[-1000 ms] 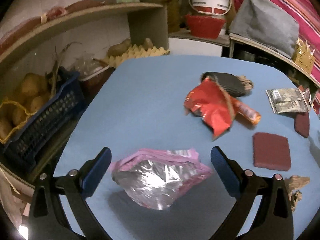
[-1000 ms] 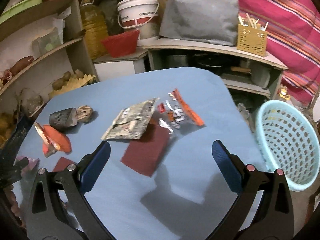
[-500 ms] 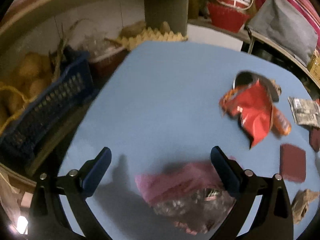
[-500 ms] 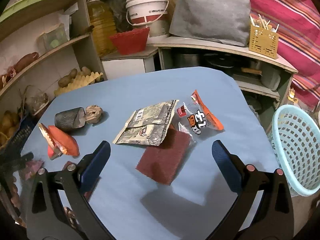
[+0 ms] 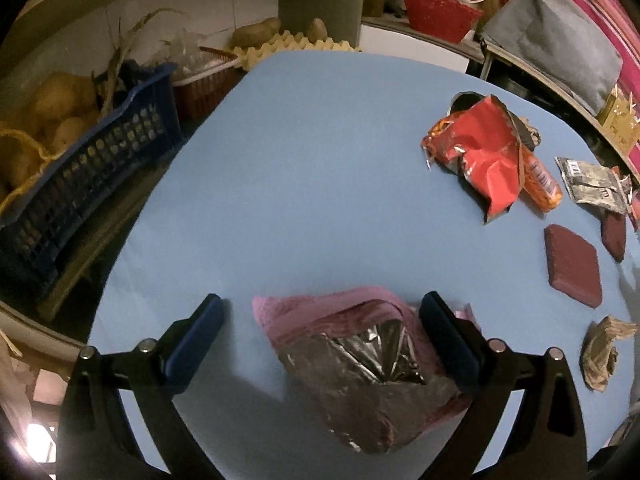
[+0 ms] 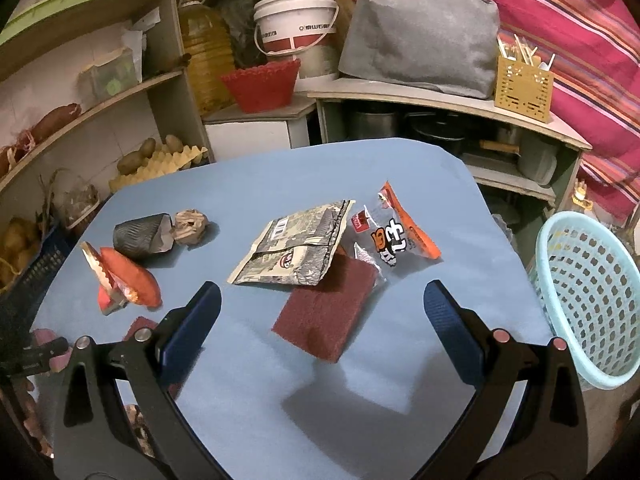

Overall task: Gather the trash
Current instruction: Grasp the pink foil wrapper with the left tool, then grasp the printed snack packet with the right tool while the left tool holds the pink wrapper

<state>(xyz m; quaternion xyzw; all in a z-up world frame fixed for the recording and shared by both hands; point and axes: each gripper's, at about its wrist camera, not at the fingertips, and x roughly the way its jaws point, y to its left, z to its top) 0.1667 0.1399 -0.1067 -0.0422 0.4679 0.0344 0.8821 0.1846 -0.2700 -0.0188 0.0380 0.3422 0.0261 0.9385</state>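
Two grippers: both stand with jaws wide apart and hold nothing; the left gripper [image 5: 322, 326] brackets a pink foil-lined bag [image 5: 360, 364], whose right side lies against the right finger, and the right gripper [image 6: 322, 316] hangs above a dark red pad [image 6: 326, 312].
Surface: a blue table [image 5: 312, 152] with rounded corners bears all the litter.
Trash on it: a red snack bag [image 5: 486, 152] with an orange packet [image 5: 540, 180] just beside it, a printed grey sachet [image 6: 298, 244] overlapping the pad's far edge, a clear wrapper with an orange strip [image 6: 396, 232], a dark paper cup on its side [image 6: 140, 236] touching a crumpled brown ball [image 6: 192, 226], and a second red pad [image 5: 572, 266] near a brown paper wad [image 5: 604, 354].
Bin: a pale blue mesh basket [image 6: 588, 292] stands off the table's right edge.
Room: shelves [image 6: 92, 120] with potatoes [image 6: 132, 160] on egg trays, a blue crate [image 5: 80, 184], a white bucket [image 6: 296, 20], a red basket [image 6: 260, 84], a grey cover [image 6: 420, 32], a striped cloth [image 6: 580, 28].
Hard to tell: the sachet's print is illegible; the pink bag's near end is dark and blurred; things at the right wrist view's lower left are cut off by the gripper frame.
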